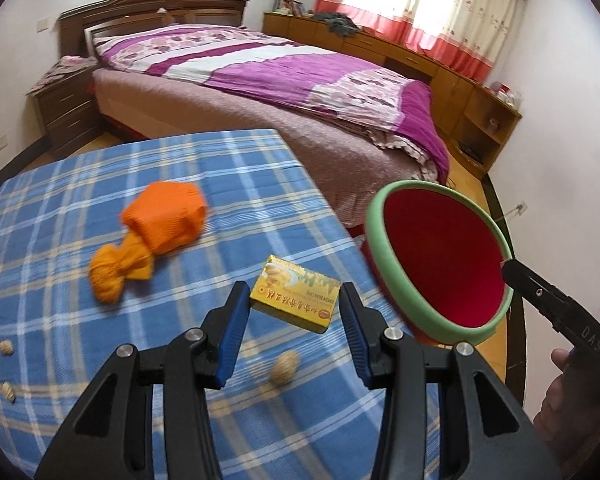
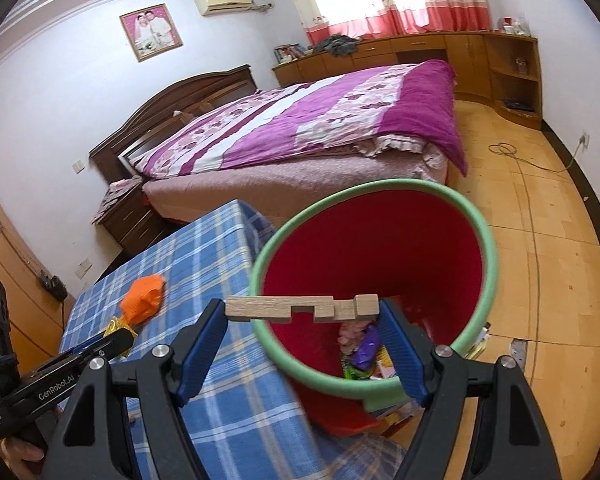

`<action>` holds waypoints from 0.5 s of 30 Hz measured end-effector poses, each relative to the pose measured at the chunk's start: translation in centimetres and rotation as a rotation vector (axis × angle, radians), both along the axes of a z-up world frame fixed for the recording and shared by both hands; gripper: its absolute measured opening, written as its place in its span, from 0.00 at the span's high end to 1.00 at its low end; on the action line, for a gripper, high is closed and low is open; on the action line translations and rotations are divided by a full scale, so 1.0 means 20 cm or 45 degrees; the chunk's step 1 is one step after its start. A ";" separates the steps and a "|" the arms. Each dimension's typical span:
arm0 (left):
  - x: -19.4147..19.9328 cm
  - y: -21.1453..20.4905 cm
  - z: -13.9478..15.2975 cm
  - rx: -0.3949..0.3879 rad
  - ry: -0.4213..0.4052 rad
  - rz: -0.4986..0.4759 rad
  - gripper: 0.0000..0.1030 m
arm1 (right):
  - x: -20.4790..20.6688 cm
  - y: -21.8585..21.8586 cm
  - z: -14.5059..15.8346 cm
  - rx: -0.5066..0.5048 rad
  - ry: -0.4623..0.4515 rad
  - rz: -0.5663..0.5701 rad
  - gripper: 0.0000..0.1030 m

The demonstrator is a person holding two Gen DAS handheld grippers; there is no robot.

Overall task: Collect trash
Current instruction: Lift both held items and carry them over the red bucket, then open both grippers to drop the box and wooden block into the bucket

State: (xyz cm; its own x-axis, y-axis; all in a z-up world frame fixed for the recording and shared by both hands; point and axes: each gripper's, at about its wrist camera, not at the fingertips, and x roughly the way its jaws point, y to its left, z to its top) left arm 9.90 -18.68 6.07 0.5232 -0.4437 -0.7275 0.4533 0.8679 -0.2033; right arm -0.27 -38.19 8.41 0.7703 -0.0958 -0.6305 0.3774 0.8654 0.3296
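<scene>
My left gripper [image 1: 292,300] is open above the blue plaid table [image 1: 60,240], with a yellow snack box [image 1: 296,300] lying between its fingers. A walnut-like shell [image 1: 286,367] lies just below the box. My right gripper [image 2: 302,308] is shut on a notched wooden block [image 2: 300,308], held over the rim of the red bin with a green rim [image 2: 380,280]. The bin [image 1: 440,260] stands beside the table's right edge and holds several wrappers [image 2: 364,352]. The left gripper also shows in the right wrist view [image 2: 116,340].
An orange knitted hat [image 1: 156,236] lies on the table; it also shows in the right wrist view [image 2: 144,300]. Two small shells [image 1: 7,348] lie at the table's left edge. A bed with a purple quilt [image 1: 280,80] stands behind. A cable [image 2: 532,168] runs over the wooden floor.
</scene>
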 end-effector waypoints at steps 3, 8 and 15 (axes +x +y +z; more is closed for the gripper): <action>0.02 -0.11 -0.02 0.004 0.010 -0.056 0.55 | -0.01 -0.06 -0.03 0.006 0.012 -0.035 0.24; 0.03 -0.27 -0.03 -0.001 0.017 -0.150 0.55 | -0.02 -0.17 -0.08 0.039 0.042 -0.102 0.24; 0.02 -0.51 -0.06 0.009 0.008 -0.301 0.55 | -0.03 -0.33 -0.13 0.081 0.067 -0.182 0.24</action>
State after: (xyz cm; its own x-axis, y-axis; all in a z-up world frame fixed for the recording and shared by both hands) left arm 10.39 -28.84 4.81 0.4007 -0.5484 -0.7340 0.6430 0.7390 -0.2010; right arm -0.94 -44.74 5.80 0.7173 -0.1603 -0.6781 0.5132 0.7798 0.3585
